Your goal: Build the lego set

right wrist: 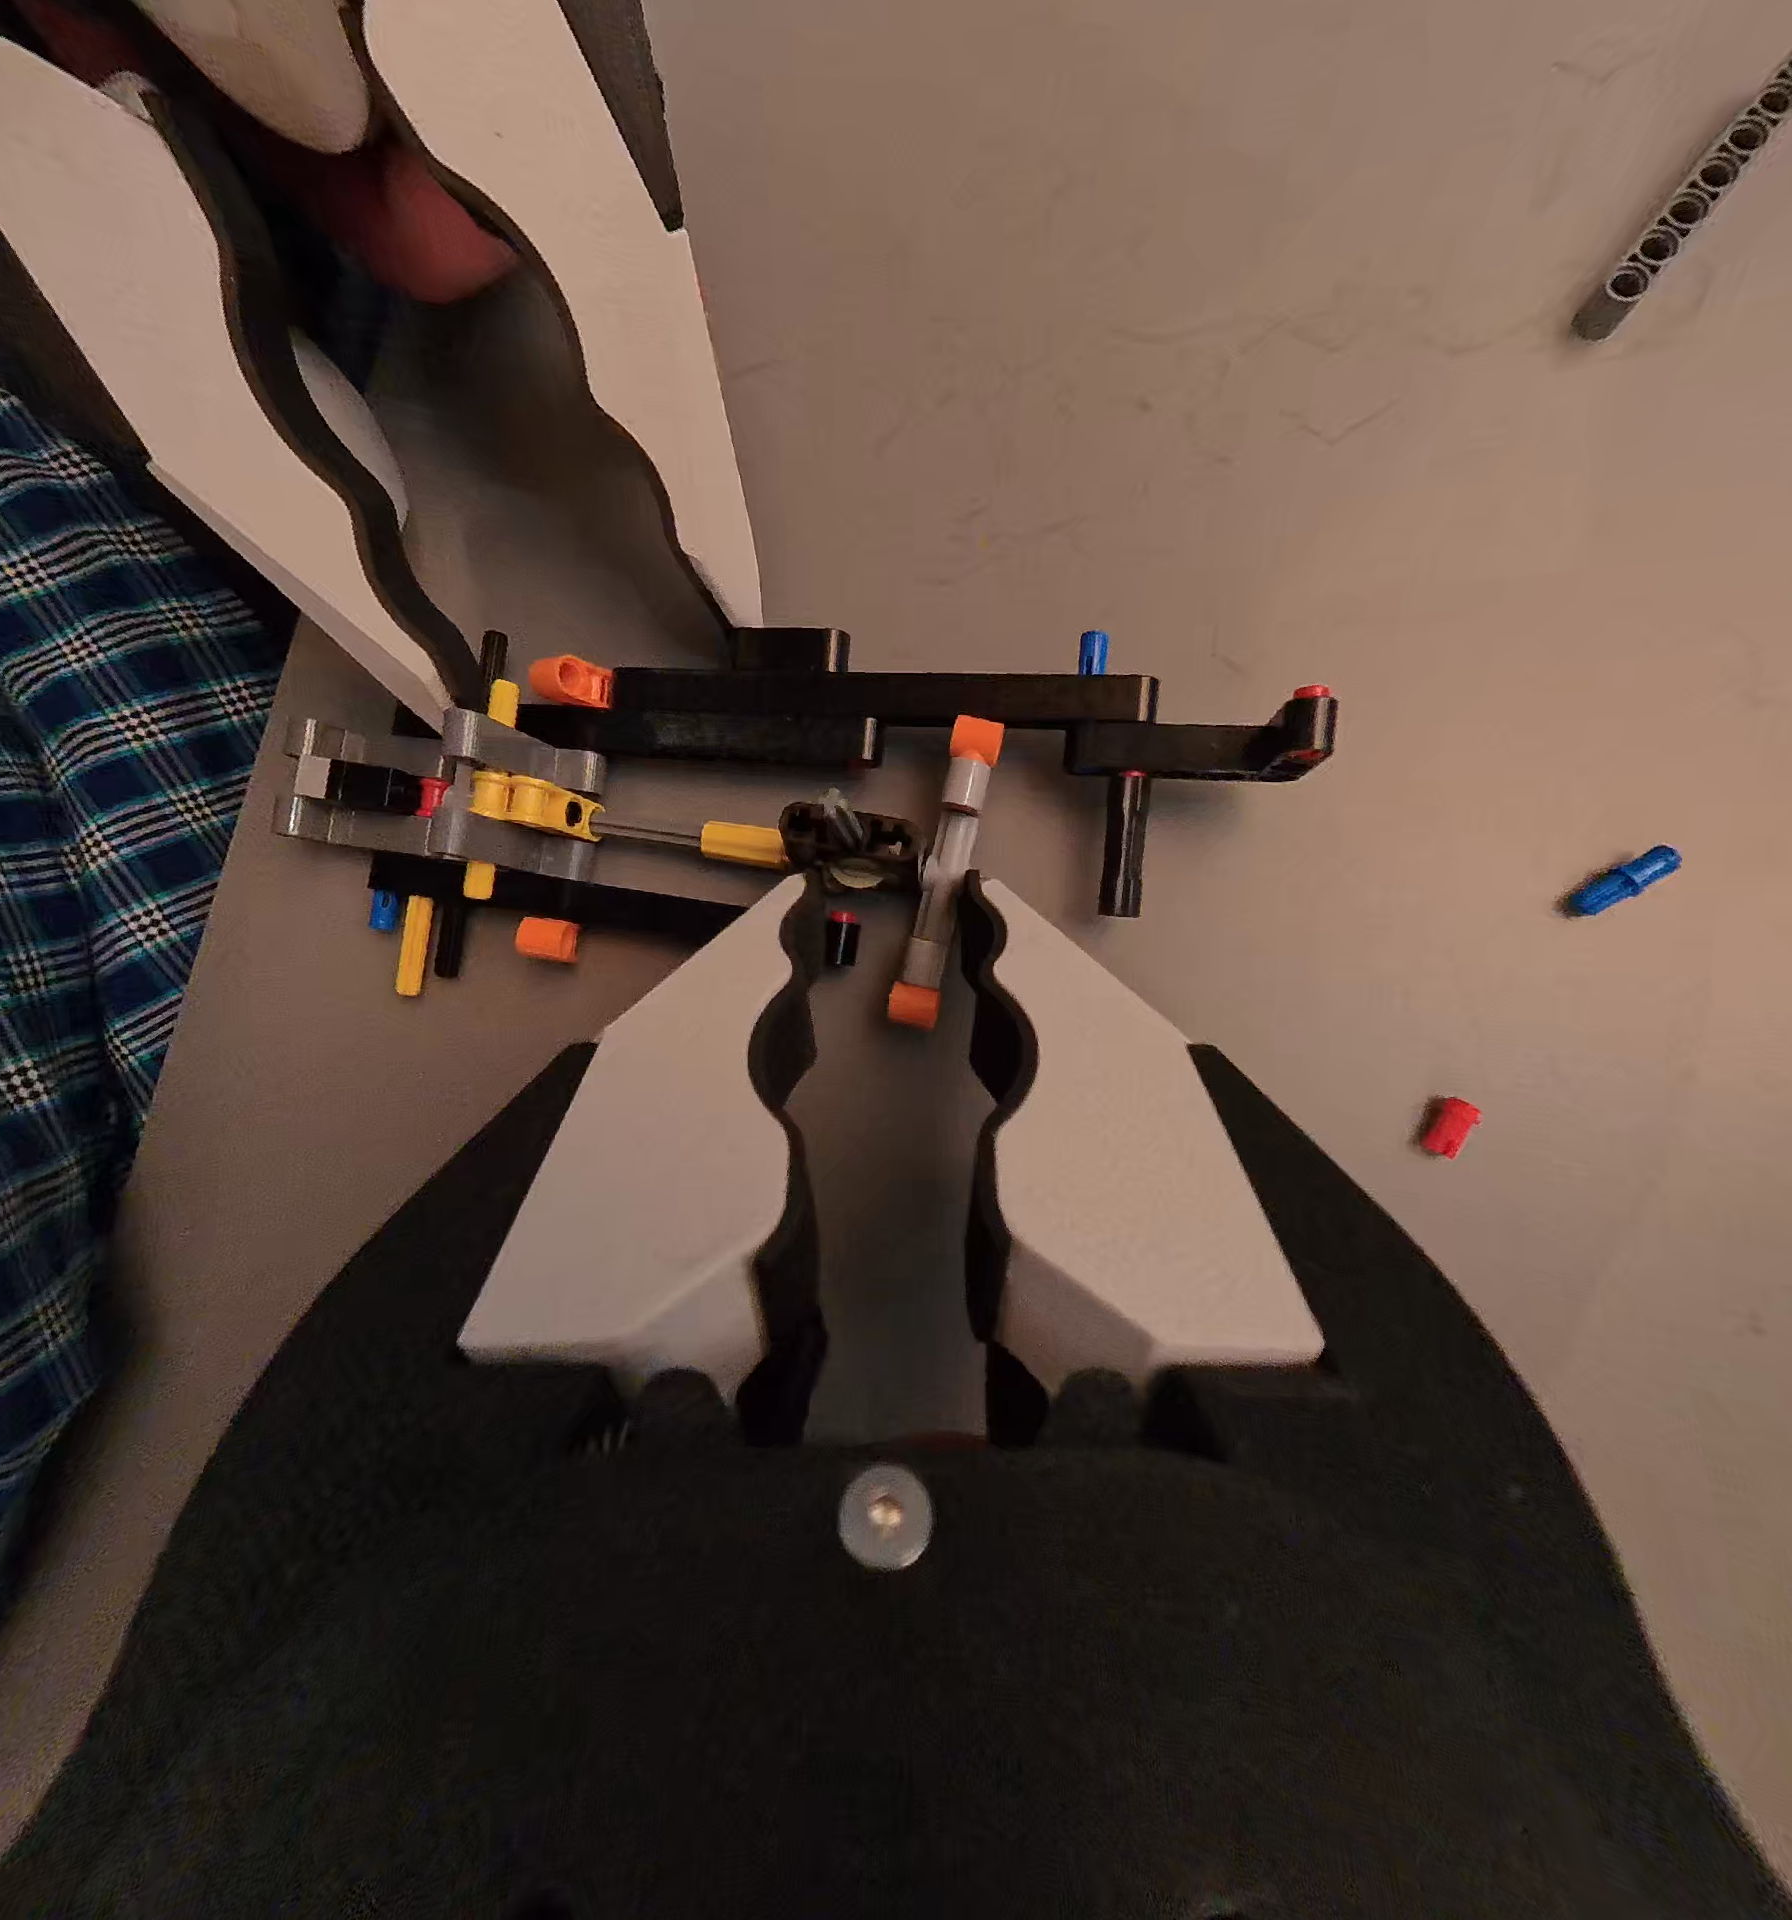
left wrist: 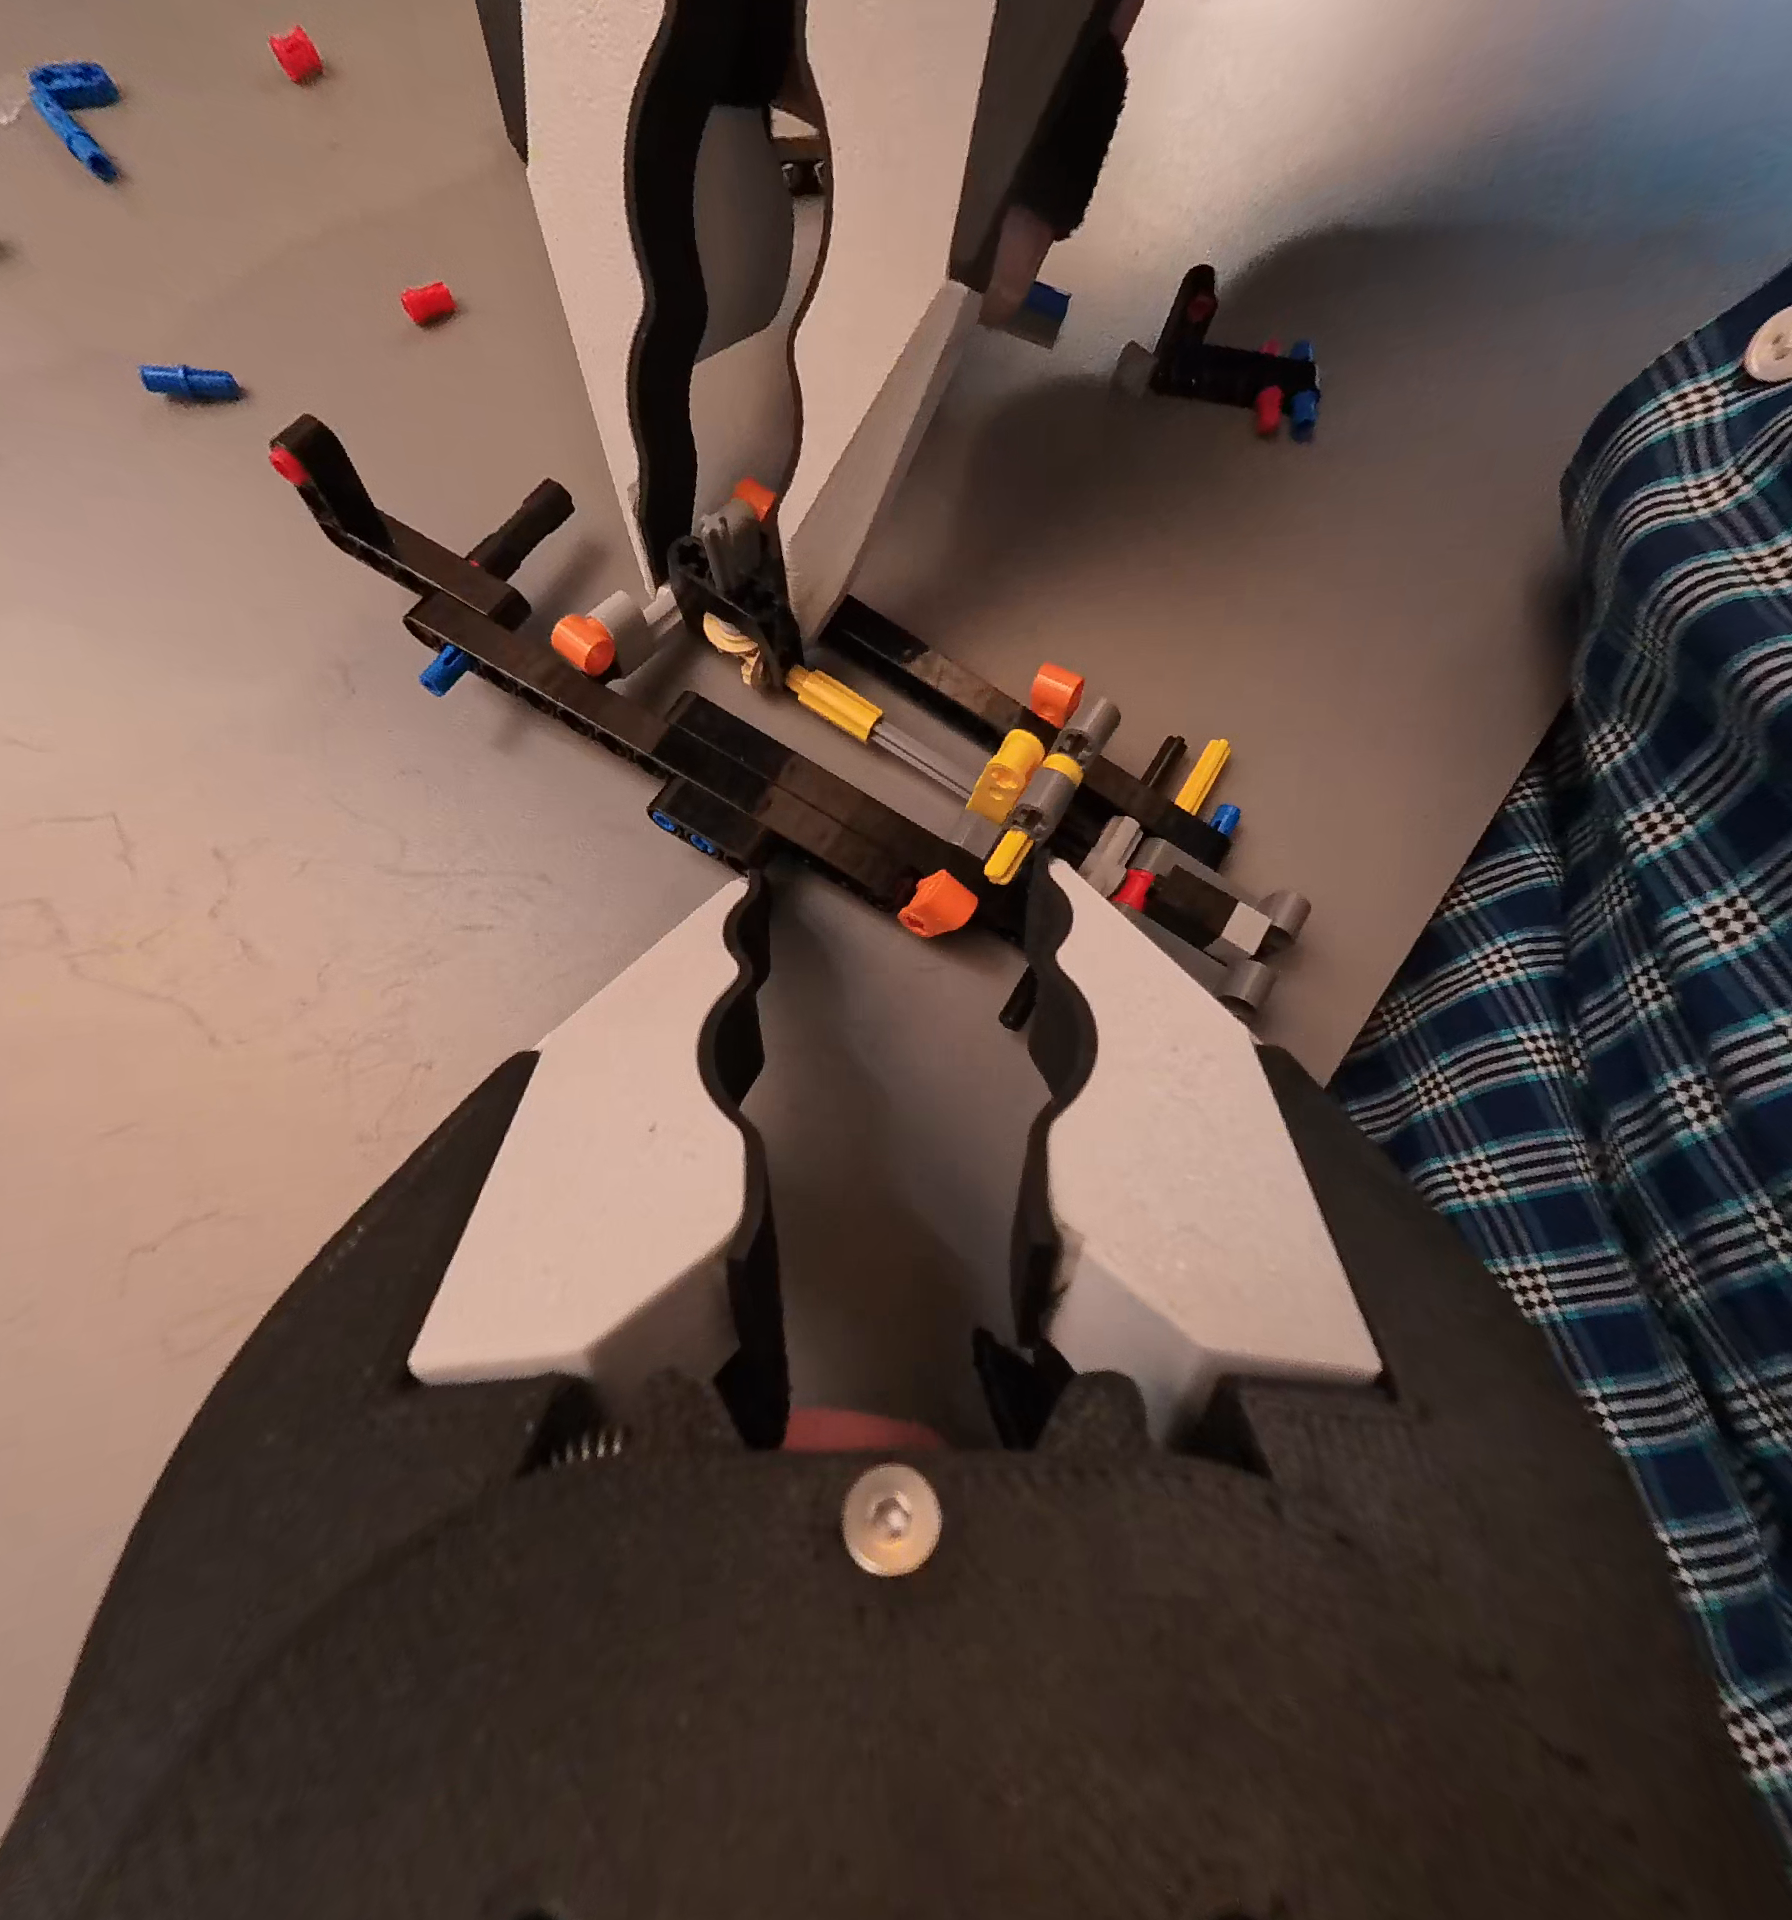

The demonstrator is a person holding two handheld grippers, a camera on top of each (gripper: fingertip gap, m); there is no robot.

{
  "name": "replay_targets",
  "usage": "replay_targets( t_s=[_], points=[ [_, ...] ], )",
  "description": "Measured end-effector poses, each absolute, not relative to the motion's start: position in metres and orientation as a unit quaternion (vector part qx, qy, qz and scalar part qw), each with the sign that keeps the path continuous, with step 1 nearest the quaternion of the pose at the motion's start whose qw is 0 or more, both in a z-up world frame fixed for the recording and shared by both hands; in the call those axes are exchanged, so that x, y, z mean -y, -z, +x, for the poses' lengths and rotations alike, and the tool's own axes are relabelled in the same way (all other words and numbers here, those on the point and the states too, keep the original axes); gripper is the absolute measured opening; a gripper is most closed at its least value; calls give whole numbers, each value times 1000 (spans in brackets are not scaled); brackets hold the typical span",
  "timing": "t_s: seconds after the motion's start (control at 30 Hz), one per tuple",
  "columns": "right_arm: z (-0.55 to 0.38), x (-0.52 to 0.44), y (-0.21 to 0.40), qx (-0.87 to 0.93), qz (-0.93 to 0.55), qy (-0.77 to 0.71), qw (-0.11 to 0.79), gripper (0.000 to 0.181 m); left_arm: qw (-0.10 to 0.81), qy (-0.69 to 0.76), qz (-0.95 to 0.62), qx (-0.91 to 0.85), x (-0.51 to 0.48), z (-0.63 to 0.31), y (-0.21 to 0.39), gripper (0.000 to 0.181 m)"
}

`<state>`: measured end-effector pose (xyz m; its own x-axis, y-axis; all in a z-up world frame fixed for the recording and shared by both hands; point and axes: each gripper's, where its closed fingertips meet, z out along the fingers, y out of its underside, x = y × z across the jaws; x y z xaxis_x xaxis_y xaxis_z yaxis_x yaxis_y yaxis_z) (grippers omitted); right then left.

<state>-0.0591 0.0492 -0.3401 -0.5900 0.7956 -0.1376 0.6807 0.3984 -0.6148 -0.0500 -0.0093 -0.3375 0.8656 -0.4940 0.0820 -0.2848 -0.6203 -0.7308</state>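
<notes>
A lego assembly [left wrist: 767, 758] of black beams with orange, yellow and grey parts lies on the beige table; it also shows in the right wrist view [right wrist: 871, 696]. My left gripper [left wrist: 902, 894] reaches in from the near side, its jaws spread around the black frame and gripping it; it also shows in the right wrist view [right wrist: 591, 665]. My right gripper [right wrist: 884, 883] is shut on a small black connector [right wrist: 850, 826] at the end of the yellow-sleeved axle [right wrist: 741, 842], in the middle of the assembly. It enters the left wrist view from above [left wrist: 736, 603].
Loose pieces lie around: red bushes [left wrist: 426, 302] [right wrist: 1448, 1125], blue pins [left wrist: 188, 381] [right wrist: 1624, 881], a blue angled beam [left wrist: 71, 114], a long grey beam [right wrist: 1702, 197] and a small black sub-assembly [left wrist: 1224, 364]. A person's plaid shirt [left wrist: 1702, 831] is at the table edge. Tip to tip, the grippers are about 7 cm apart. From the right gripper's tips to the long grey beam [right wrist: 1702, 197] is close to 15 cm.
</notes>
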Motion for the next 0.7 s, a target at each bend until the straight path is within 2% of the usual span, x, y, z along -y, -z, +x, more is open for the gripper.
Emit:
replay_targets(
  t_s=[0.07,0.1,0.2,0.4,0.7],
  points=[
    [-58,-50,340,835,-440,-319,90,23,376,142,-890,-218,9,-50,338,48],
    [-58,-51,340,836,-440,-315,91,24,375,143,-889,-220,10,-49,338,42],
    [-59,-51,332,828,-442,-324,114,35,378,131,-890,-221,9,-49,338,40],
    [-61,-48,326,821,-444,-327,150,34,373,137,-892,-216,8,-50,339,41],
    [-63,-43,332,817,-446,-331,154,25,377,129,-890,-221,8,-49,339,41]
  ],
)
